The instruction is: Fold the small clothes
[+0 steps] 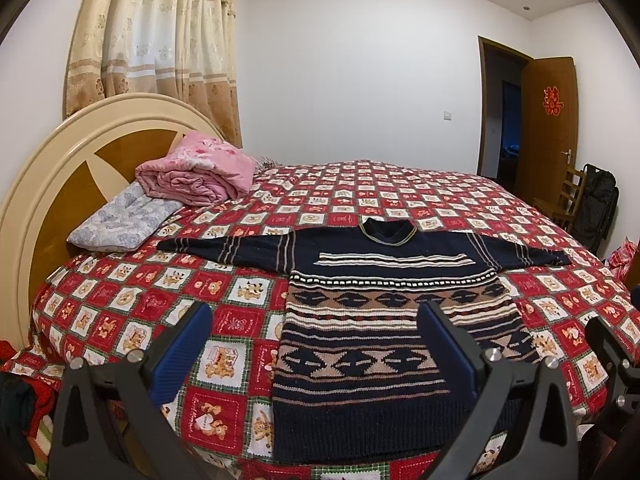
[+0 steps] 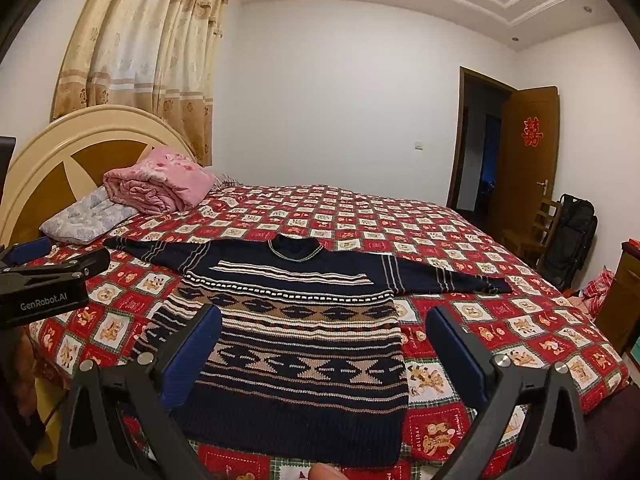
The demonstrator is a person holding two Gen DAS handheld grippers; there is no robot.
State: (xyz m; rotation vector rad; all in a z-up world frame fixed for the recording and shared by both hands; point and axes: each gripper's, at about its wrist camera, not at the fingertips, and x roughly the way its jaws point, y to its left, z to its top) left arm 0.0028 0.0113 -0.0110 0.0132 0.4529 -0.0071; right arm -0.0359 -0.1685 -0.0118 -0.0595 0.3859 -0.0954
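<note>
1. On the bed's red checkered cover (image 1: 248, 320) a dark patterned sweater (image 1: 384, 312) lies flat, sleeves spread (collar toward the far wall).
2. Left gripper (image 1: 316, 340) and right gripper (image 2: 324, 344) hover wide apart — holding nothing.
3. Near the headboard (image 1: 52, 168): a pink blanket (image 1: 196, 176).
4. Beyond the open door (image 2: 528, 160) it is dark — contents unclear.

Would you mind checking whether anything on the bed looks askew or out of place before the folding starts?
Nothing stands out. The sweater lies flat on the bedspread with both sleeves spread out, still unfolded. The left gripper and right gripper hover over it, jaws open and holding nothing.
</note>
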